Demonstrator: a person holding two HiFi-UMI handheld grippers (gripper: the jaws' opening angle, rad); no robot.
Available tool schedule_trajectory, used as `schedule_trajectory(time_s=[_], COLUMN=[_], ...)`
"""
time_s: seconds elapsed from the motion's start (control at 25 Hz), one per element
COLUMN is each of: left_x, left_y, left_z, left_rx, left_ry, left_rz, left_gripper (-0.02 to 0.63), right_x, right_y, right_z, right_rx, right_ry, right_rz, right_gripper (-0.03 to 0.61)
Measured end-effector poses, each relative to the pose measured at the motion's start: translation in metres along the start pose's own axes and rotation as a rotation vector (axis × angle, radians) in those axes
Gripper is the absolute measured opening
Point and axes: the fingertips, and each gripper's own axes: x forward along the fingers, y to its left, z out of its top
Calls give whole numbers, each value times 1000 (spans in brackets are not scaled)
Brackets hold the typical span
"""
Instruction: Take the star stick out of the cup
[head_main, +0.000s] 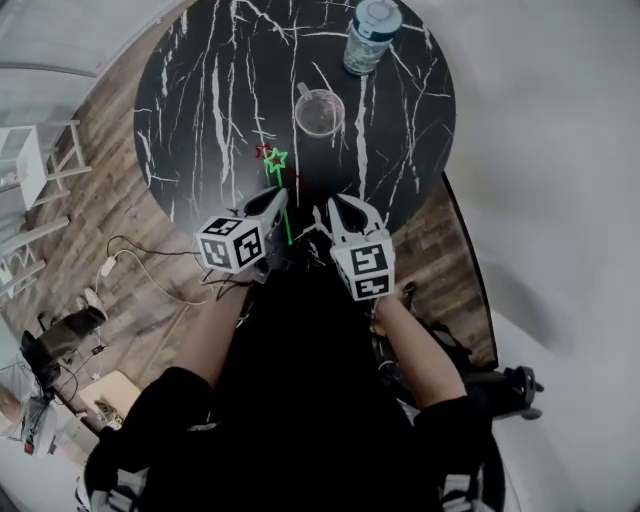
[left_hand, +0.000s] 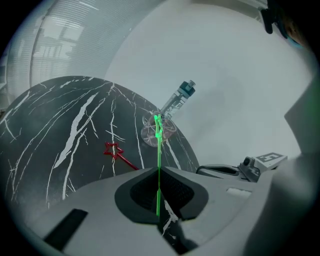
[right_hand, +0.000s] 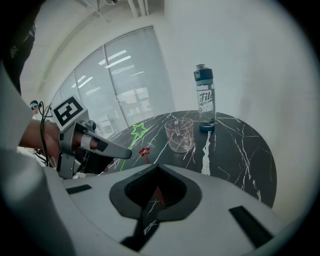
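Table (head_main: 200, 90): round, black with white veining. It carries the cup, and every place below is given from that cup.

Left gripper (left_hand: 159, 174): on my side of the cup, well back from it. Its jaws are pressed together on the shaft of the green star stick.

Right gripper (right_hand: 158, 171): also on my side of the cup, just beside the left gripper. Its jaws are closed on the thin shaft of the red star stick.

Bottle (head_main: 371, 35): beyond the cup and near it, upright and capped.

Cup (head_main: 319, 111): clear and upright. From above nothing stands in it. I cannot identify the faint pink streaks on its wall in the right gripper view.

Green star stick (left_hand: 159, 150): out of the cup and clear of its rim, on my side. The star end points toward the cup.

Red star stick (left_hand: 116, 154): also out of the cup, on my side. Its star lies just beside the green star and low over the table. I cannot tell whether it touches the table.

Stage, my judgement: removal is done, as each stick is held outside the cup.

Risk, slip: both shafts are thin and pinched near one end, so either could pivot or slide out if a jaw eases.

Risk, tangle: the two stars are close, so bringing my hands nearer each other could hook them.

Risk, knock: swinging a star forward could tip the light cup.
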Motion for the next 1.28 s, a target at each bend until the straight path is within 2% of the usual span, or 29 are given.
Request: schedule_trajectory(time_s=[0.76, 1.28], left_x=[28, 36], left_y=[30, 38], left_z=[-5, -9], left_rx=[36, 44], left_ry=[88, 126], left_rz=[123, 161], left_gripper=[8, 8], right_x=[24, 34], right_y=[-14, -20], right_z=[1, 12], right_rx=[2, -34], right_ry=[36, 43], right_rz=[61, 91], right_gripper=[-3, -3])
